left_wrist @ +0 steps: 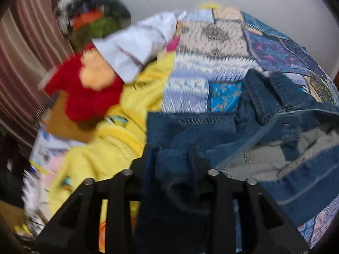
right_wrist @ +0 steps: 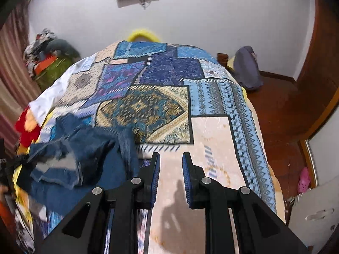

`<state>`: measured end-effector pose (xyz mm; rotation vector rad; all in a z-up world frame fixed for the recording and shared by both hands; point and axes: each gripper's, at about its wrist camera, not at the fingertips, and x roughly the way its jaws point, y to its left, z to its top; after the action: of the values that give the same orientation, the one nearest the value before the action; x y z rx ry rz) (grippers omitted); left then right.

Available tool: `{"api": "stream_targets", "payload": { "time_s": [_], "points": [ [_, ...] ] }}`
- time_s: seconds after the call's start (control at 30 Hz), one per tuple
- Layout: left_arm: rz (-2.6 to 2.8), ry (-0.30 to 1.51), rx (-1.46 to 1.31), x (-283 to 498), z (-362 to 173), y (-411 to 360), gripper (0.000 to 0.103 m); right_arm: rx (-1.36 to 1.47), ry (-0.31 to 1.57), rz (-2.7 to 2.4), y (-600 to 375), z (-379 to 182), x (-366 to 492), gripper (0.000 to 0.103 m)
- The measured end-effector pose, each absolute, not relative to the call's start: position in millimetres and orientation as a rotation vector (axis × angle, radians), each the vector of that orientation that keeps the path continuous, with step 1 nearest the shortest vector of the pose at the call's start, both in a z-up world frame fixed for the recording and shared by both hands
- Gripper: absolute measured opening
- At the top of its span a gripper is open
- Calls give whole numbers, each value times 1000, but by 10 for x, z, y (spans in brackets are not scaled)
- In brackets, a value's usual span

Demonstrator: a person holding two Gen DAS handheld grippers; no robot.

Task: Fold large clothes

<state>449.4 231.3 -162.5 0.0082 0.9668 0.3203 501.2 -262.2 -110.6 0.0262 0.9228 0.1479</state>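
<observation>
Bedroom, patchwork bedspread (right_wrist: 148,110) | denim jeans (right_wrist: 84,154) heaped at 9 o'clock | left gripper (left_wrist: 169,165) jaws part-open, denim draped between | right gripper (right_wrist: 171,158) at 6 o'clock, jaws narrow, empty

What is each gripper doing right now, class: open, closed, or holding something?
Left gripper: denim garment lies between its jaws; grip cannot be told.
Right gripper: closed to a narrow gap, holding nothing.

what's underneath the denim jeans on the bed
The jeans lie crumpled on the patchwork bedspread, beside a yellow blanket. Whatever is directly beneath the denim is covered.
</observation>
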Motion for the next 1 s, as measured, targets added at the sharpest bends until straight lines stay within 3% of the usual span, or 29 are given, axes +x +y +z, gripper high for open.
{"api": "stream_targets", "payload": {
  "time_s": [0.13, 0.23, 0.5, 0.73, 1.0],
  "points": [
    [290, 878, 75, 4237, -1239, 2196, 78, 14, 900, 220, -2509, -1068, 4725, 17],
    [236, 863, 97, 4078, -1095, 2087, 89, 1, 899, 289, -2326, -1080, 4576, 17],
    [68, 1003, 71, 3950, -1506, 1727, 92, -47, 929, 439, -1727, -1289, 4338, 17],
    [79, 1108, 236, 4098, -2095, 1377, 92, -190, 1022, 538, -1233, -1693, 4471, 17],
    [166, 1070, 270, 4661, -2110, 1609, 92, -323, 1022, 545, -936, -1872, 4895, 17]
  ]
}}
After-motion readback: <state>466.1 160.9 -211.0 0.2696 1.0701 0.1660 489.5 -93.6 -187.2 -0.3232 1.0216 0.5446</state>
